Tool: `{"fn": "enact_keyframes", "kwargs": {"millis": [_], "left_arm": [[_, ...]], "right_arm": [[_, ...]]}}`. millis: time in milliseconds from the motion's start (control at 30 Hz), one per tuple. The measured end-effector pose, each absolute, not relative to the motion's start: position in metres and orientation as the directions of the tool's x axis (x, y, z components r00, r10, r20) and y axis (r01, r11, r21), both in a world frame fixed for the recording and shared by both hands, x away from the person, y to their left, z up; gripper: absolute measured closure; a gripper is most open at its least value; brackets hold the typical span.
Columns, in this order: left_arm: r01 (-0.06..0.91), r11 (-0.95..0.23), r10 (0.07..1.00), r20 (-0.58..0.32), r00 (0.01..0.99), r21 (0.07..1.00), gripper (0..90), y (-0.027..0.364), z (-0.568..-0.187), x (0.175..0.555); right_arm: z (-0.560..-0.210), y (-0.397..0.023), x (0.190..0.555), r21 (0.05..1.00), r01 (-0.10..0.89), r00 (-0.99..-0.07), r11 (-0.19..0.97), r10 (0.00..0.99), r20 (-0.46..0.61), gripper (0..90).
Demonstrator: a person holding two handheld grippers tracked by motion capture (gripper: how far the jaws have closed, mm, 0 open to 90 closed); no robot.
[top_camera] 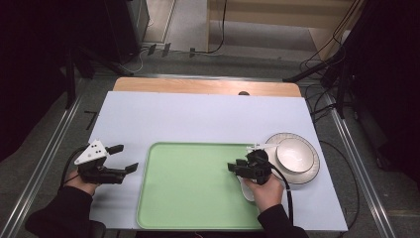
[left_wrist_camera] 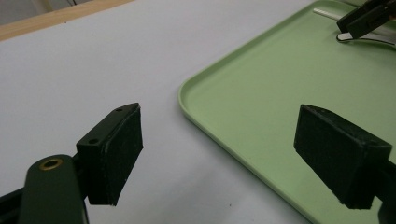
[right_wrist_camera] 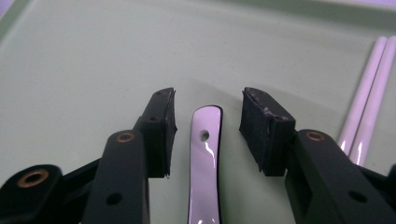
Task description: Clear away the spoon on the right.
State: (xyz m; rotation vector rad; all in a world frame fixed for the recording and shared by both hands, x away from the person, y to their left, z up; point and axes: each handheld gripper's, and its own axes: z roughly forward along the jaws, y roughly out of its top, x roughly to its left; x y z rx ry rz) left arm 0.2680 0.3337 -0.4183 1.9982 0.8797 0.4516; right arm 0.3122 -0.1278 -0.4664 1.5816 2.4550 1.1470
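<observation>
Right gripper [right_wrist_camera: 208, 126] standing released astride the white spoon [right_wrist_camera: 204, 163], lying on the green tray [top_camera: 193, 188]; left gripper [left_wrist_camera: 219, 158] waiting open, empty.

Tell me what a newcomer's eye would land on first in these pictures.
The green tray at the middle of the white table stands out first. At its right side, the right gripper stands open astride a white spoon handle lying on the tray, beside a pair of white chopsticks. A white bowl sits on a plate right of the tray.

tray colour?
Pale green tray, plain with no pattern; it shows best in the high view.
</observation>
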Motion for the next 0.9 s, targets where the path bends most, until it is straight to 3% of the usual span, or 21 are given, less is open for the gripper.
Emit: {"fn": "enact_keyframes", "kwargs": {"millis": [267, 900], "left_arm": [[0.41, -0.359, 0.73, -0.022, 0.683, 0.839, 15.6, 0.334, -0.418, 0.268], [0.412, -0.361, 0.732, -0.019, 0.681, 0.837, 15.6, 0.334, -0.418, 0.267]], "right_arm": [[-0.454, -0.134, 0.313, 0.6, 0.771, -0.505, 0.213, 0.778, 0.373, 40.5], [-0.412, -0.168, 0.302, 0.681, 0.71, -0.532, 0.179, 0.77, 0.352, 35.5]]}}
